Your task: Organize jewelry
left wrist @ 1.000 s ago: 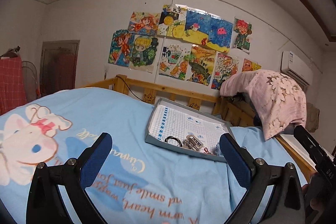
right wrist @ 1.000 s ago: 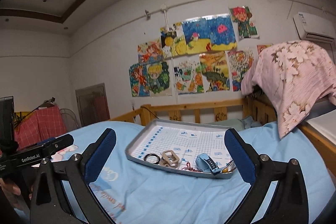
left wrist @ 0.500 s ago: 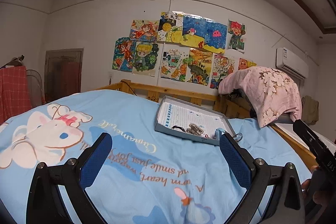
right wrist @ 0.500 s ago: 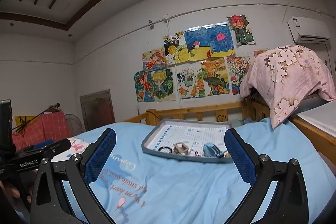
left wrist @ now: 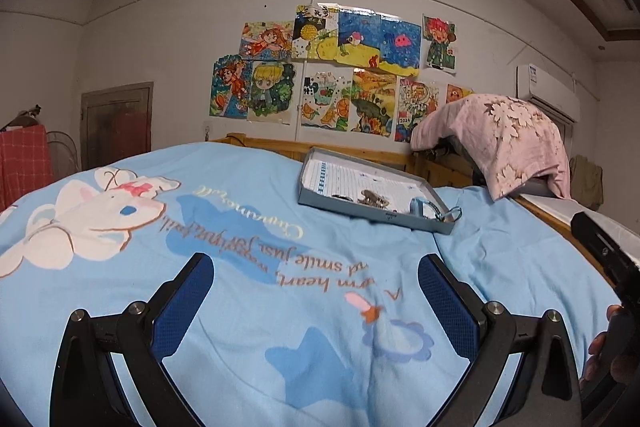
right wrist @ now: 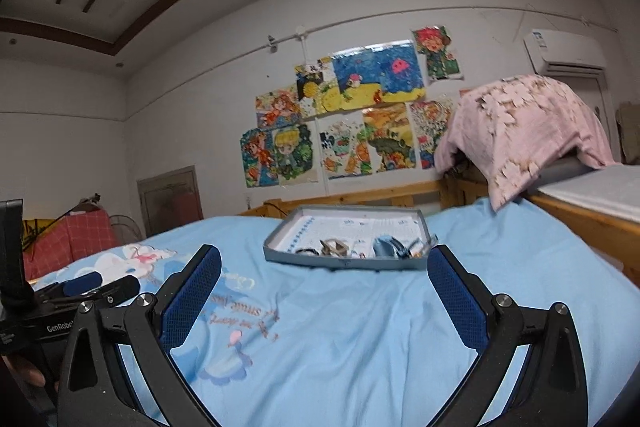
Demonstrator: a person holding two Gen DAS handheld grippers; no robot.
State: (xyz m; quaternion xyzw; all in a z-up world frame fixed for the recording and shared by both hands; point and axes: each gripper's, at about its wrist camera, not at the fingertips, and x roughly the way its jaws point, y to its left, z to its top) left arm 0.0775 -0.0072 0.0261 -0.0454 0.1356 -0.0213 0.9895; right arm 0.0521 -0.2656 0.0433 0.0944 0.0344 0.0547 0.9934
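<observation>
The jewelry lay bunched along the near edge of a shallow grey tray [right wrist: 280, 254] that sat on the blue bedspread [right wrist: 360, 327], just above the middle of the right wrist frame and right of center in the left wrist frame. In it were a dark ring [right wrist: 306, 251], a metallic buckle-like piece [right wrist: 336, 247], a blue strap-like piece [right wrist: 386, 246] and something small and red that was too small to name. Part of the blue piece seemed to hang over the tray's right corner [left wrist: 450, 215].

The left tool [left wrist: 316, 291] and the right tool [right wrist: 324, 283] both stood wide apart, holding nothing, and sat well short of the tray.

The risks looked plain. The tray rested on soft bedding, so a push from either tool could have tipped or slid it and spilled the pieces. The items lay touching, so closing on 1 could have dragged a neighbour out. The overhanging piece could have slipped onto the bedspread.
</observation>
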